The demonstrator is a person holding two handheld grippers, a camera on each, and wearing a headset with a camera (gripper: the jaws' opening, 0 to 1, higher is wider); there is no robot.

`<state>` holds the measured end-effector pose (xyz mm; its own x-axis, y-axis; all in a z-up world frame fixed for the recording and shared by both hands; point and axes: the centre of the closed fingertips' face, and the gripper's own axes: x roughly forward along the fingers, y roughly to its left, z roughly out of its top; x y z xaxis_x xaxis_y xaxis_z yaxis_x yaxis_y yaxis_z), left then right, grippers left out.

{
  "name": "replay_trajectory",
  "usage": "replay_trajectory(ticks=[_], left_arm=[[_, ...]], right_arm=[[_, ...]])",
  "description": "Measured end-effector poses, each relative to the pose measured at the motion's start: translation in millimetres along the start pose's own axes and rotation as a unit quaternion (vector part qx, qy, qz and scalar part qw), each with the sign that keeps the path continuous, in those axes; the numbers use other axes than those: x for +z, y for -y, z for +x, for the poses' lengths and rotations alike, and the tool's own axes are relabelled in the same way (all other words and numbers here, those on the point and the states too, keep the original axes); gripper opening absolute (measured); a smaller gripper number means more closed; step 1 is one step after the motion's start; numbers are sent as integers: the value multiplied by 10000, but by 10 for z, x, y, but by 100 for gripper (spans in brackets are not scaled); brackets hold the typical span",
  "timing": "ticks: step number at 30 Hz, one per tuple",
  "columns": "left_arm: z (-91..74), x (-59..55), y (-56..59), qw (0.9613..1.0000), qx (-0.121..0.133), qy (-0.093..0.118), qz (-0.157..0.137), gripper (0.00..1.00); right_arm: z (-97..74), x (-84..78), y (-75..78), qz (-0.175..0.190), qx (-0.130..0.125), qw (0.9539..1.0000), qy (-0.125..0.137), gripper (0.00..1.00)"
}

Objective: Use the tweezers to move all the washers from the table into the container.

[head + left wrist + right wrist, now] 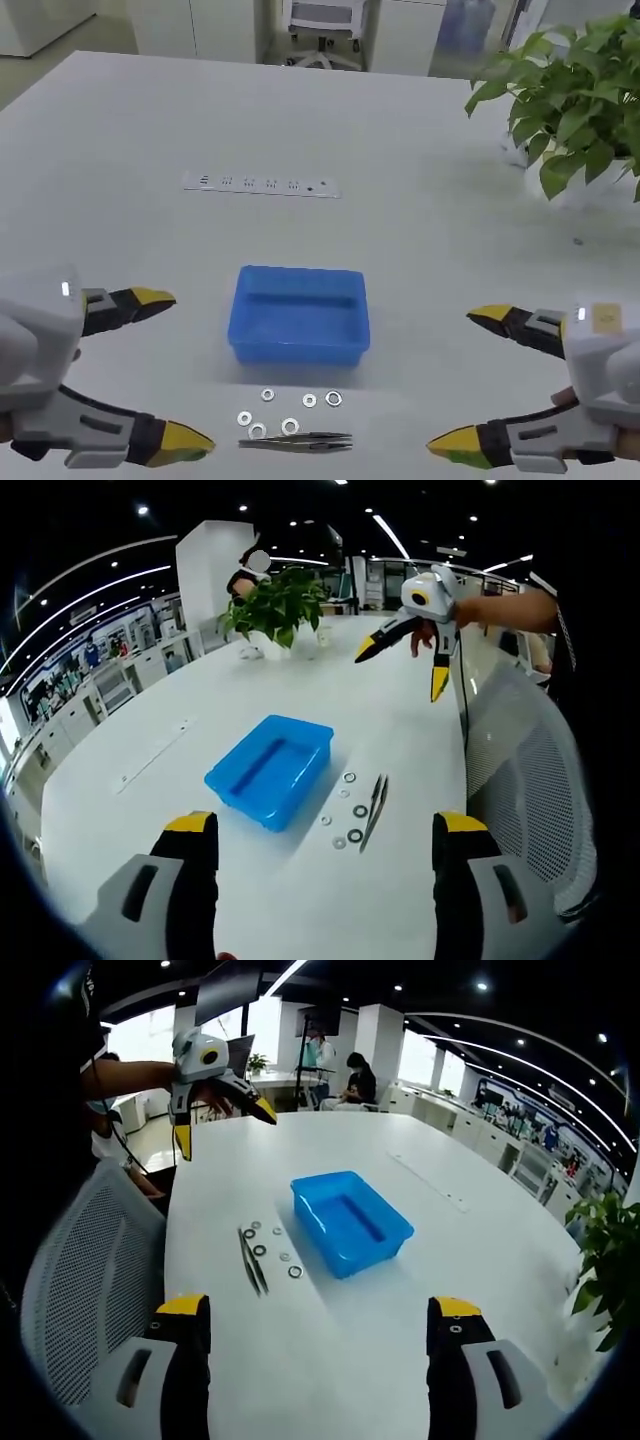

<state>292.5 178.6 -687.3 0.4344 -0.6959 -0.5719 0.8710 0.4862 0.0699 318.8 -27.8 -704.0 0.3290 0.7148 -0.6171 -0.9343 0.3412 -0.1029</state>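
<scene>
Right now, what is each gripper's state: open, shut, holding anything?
Left gripper: open, holding nothing.
Right gripper: open, holding nothing.

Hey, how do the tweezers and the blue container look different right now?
The container is a bright blue, open-topped box that looks empty; the tweezers are a thin grey metal tool lying flat. The container sits farther from the person and the tweezers nearer, with the washers between them. Both rest on the white table.
</scene>
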Motion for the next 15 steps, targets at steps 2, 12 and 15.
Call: replay_trajectory(ticks=[2, 12, 15], left_arm=[[18, -14, 14, 10000, -28, -31, 21, 93], [148, -99, 139, 9994, -270, -131, 148, 85], [179, -132, 164, 9993, -311, -166, 142, 83]], right_arm=[[19, -9, -19, -48, 42, 10000, -40, 89], [142, 12, -90, -295, 276, 9991, -103, 81], [196, -10, -128, -354, 347, 9987, -145, 79]])
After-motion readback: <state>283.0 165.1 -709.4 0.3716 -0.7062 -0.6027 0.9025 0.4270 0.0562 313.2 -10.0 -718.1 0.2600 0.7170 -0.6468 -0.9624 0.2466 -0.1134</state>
